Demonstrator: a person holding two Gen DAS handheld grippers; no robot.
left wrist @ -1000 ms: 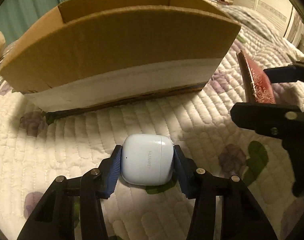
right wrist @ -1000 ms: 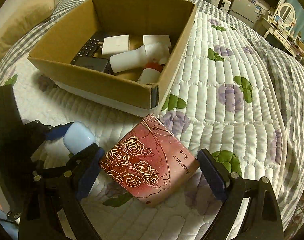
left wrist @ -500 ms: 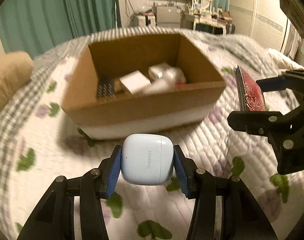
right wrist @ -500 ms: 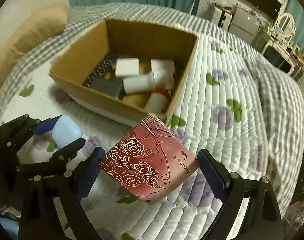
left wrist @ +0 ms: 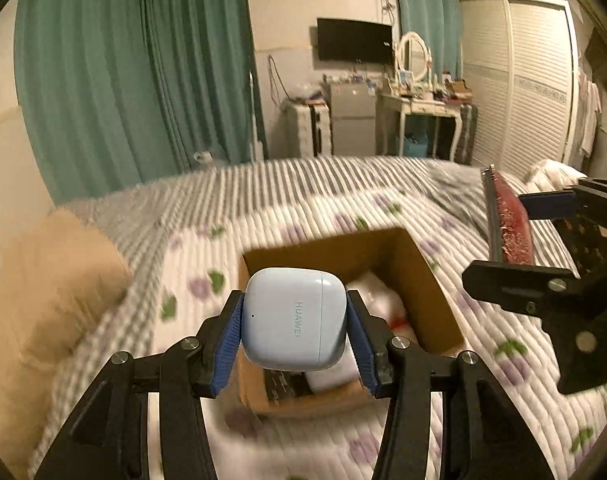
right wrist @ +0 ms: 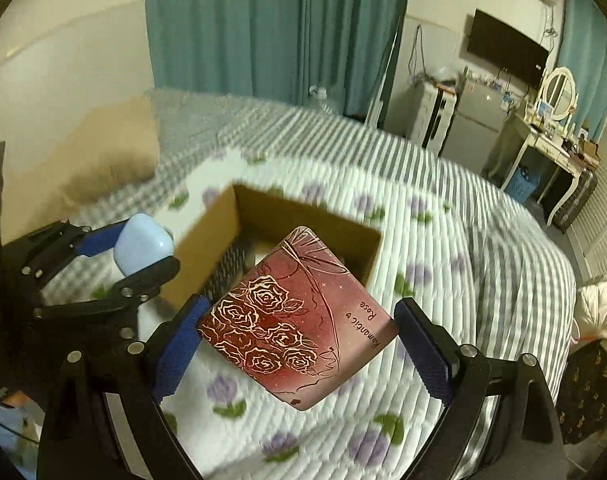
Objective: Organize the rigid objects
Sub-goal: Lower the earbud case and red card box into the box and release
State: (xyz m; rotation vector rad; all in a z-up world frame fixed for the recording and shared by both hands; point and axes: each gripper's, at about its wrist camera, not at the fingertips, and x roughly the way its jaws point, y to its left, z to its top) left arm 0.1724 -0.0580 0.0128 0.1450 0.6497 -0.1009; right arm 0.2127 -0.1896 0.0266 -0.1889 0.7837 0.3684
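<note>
My left gripper (left wrist: 295, 330) is shut on a pale blue Huawei earbud case (left wrist: 293, 320) and holds it high above the bed, over the near side of the open cardboard box (left wrist: 435, 280). The case also shows in the right wrist view (right wrist: 143, 242). My right gripper (right wrist: 299, 344) is shut on a red tin with gold roses (right wrist: 295, 316), held by two opposite corners above the box (right wrist: 207, 248). The tin appears edge-on in the left wrist view (left wrist: 507, 220). The box holds white items and a dark keyboard-like object, partly hidden.
The box sits on a quilted bedspread with purple flowers (right wrist: 443, 240). A tan pillow (left wrist: 51, 292) lies at the left. Green curtains (left wrist: 123, 80), a dresser with a mirror (left wrist: 415, 100) and a wardrobe (left wrist: 519, 92) stand beyond the bed.
Both grippers have risen well above the bed with their objects. The box now looks smaller and lower, and the room beyond has come into view.
</note>
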